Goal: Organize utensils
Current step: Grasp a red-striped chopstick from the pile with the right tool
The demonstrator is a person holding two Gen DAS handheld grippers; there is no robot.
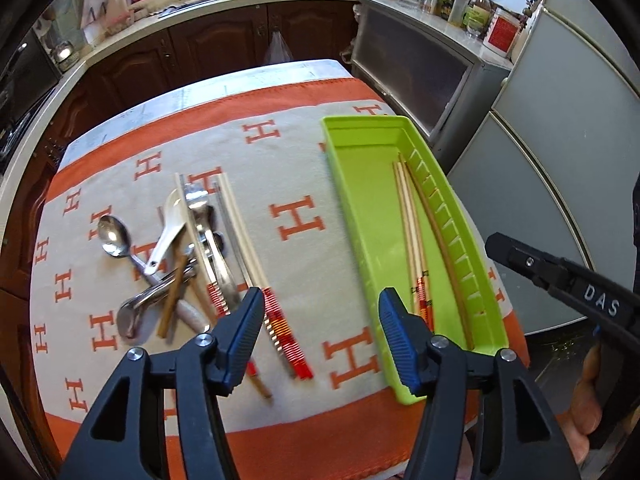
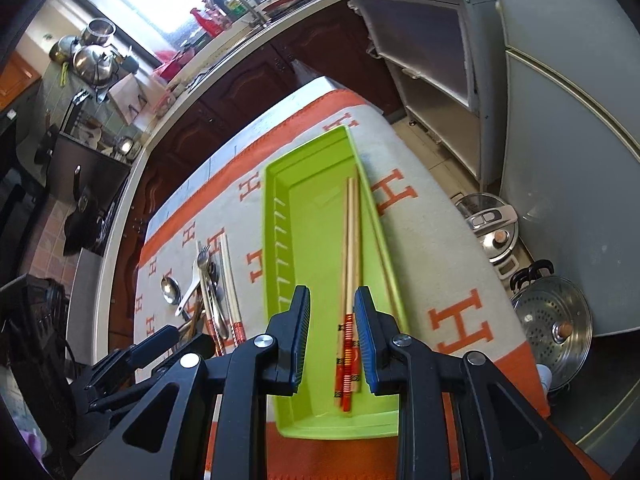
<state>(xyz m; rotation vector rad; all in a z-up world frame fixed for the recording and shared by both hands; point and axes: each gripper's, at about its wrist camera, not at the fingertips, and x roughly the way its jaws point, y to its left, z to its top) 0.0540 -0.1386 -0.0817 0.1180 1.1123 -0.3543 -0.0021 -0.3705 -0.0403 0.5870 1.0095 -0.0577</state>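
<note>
My left gripper (image 1: 322, 312) is spread and empty, my right gripper (image 2: 332, 308) part-open over the tray (image 2: 304, 424)'s near end; the tangled pile (image 1: 184, 264) could scatter.

One green tray (image 1: 356, 184) is holding three chopsticks (image 1: 412, 224), while one white spoon (image 1: 168, 232), one fork (image 1: 198, 200) and several metal spoons (image 1: 114, 236) are lying near the cloth's (image 1: 280, 160) left edge.

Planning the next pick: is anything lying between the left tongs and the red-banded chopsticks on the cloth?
Nothing visible does. The left tongs hang open above the red-banded chopsticks, which lie at the right edge of the utensil pile, uncovered.
</note>
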